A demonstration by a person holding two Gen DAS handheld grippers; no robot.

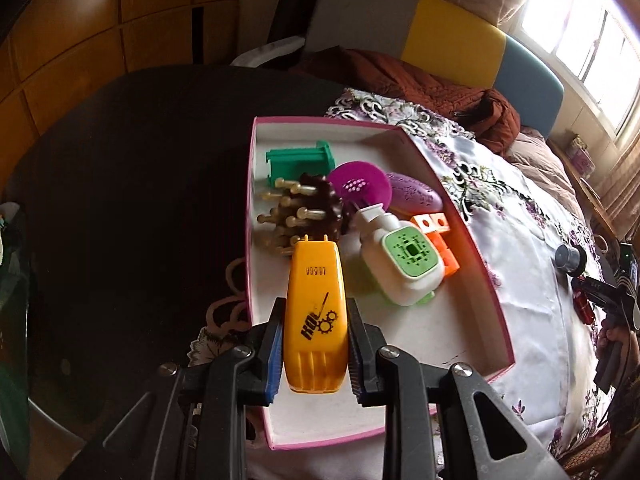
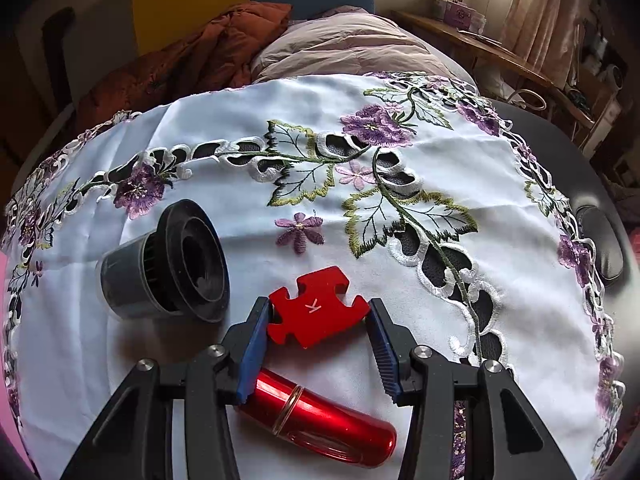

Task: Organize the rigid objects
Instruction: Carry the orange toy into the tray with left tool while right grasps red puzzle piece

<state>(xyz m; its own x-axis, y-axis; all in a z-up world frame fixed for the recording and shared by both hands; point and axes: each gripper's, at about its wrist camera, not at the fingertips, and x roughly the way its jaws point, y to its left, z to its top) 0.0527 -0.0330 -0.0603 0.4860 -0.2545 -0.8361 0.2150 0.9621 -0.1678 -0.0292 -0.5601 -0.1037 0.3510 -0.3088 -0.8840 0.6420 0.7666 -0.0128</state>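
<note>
Sorting is under way, and we are working two pieces at once. Our left gripper point(image 1: 316, 344) is clamping the yellow toy clipper point(image 1: 316, 320) between its blue pads and holding it over the near end of the pink-edged box point(image 1: 496, 292), where the brown brush point(image 1: 304, 212), the green toy point(image 1: 300, 160), the purple strainer point(image 1: 362, 186), the white dispenser point(image 1: 400, 264) and the orange blocks point(image 1: 440, 240) are already lying. We judge this to be the drop-off step: next we are lowering the clipper onto the bare floor of the box and spreading the pads.

Our right gripper point(image 2: 318, 330) is pinching the red puzzle piece point(image 2: 316, 312) on the embroidered cloth point(image 2: 400, 240), beside the grey cap point(image 2: 168, 268) and the red tube point(image 2: 320, 420). That piece needs lifting and carrying to the box.
</note>
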